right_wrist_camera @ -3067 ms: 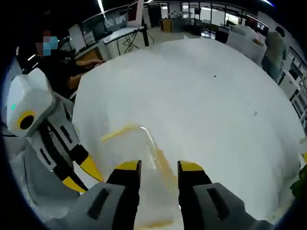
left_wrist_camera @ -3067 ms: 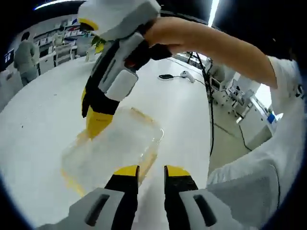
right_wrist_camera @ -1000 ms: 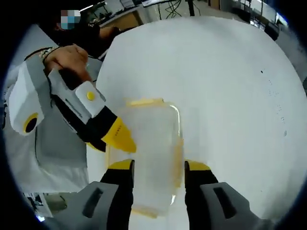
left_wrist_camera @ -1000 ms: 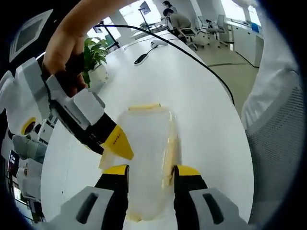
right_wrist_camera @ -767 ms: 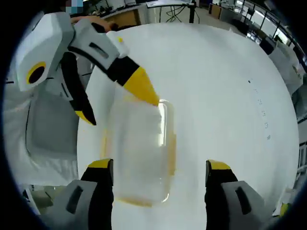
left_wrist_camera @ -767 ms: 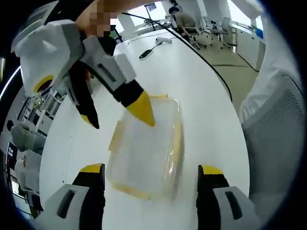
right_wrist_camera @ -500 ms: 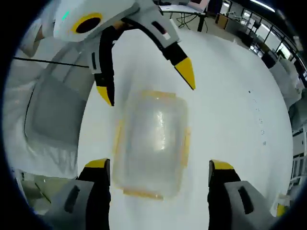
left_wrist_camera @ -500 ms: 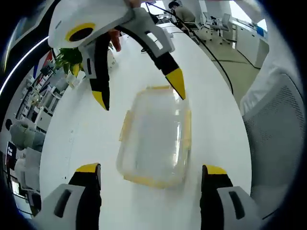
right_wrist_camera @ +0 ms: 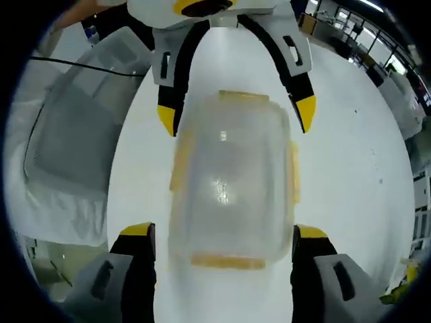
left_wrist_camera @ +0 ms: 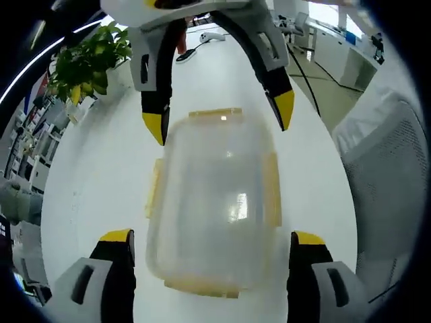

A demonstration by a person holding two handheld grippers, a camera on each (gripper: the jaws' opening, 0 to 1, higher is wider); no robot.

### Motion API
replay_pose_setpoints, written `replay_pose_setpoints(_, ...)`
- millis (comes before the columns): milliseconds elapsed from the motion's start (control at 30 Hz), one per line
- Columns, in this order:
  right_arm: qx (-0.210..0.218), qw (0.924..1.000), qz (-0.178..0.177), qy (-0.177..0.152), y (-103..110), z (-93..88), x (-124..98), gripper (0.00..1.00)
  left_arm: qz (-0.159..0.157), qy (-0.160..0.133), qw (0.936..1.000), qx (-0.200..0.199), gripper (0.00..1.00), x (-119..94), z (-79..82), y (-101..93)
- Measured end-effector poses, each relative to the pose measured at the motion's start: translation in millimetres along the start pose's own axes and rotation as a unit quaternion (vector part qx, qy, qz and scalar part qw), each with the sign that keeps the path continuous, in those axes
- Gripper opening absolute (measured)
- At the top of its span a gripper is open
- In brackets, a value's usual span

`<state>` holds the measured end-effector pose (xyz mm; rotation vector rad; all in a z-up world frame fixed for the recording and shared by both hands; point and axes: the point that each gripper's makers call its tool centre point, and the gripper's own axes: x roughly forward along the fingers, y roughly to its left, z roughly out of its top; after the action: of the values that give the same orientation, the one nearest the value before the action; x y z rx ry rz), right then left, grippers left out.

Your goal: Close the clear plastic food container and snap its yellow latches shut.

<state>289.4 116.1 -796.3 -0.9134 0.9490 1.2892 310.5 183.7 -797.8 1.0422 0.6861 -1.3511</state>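
Clear plastic container [left_wrist_camera: 212, 202], lidded, with yellow latches [left_wrist_camera: 271, 190], is lying on the white table [left_wrist_camera: 87, 188] between two facing grippers. The left gripper [left_wrist_camera: 212, 242] is spreading its jaws wide around the near end; the right gripper [right_wrist_camera: 225, 235] is likewise standing open, straddling the opposite end.

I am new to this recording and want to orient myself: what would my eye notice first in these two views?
The clear plastic food container with yellow latches lies lidded on the white table. Both yellow-tipped grippers, the left gripper and the right gripper, face each other with jaws spread wide at its two ends. A green potted plant stands at the far table edge.
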Motion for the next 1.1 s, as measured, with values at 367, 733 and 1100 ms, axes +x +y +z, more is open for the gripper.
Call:
replay_pose_setpoints(367, -0.002, 0.9997, -0.007, 0.024, -6.2, -5.6, 10.2, 0.77, 0.007, -0.004, 1.0, -0.006, 0.76, -1.4, -4.8, 3.2)
replay_pose_setpoints(733, -0.029, 0.9996, 0.005, 0.004, -0.6, 38.5, 25.8, 0.77, 0.021, 0.002, 0.9992, -0.032, 0.76, -21.0, -44.2, -6.1)
replay_pose_setpoints(1100, -0.052, 0.9983, 0.024, 0.006, 15.8, 96.4, 49.6, 0.78, 0.032, 0.012, 0.9972, -0.066, 0.78, -49.8, -99.5, -29.8)
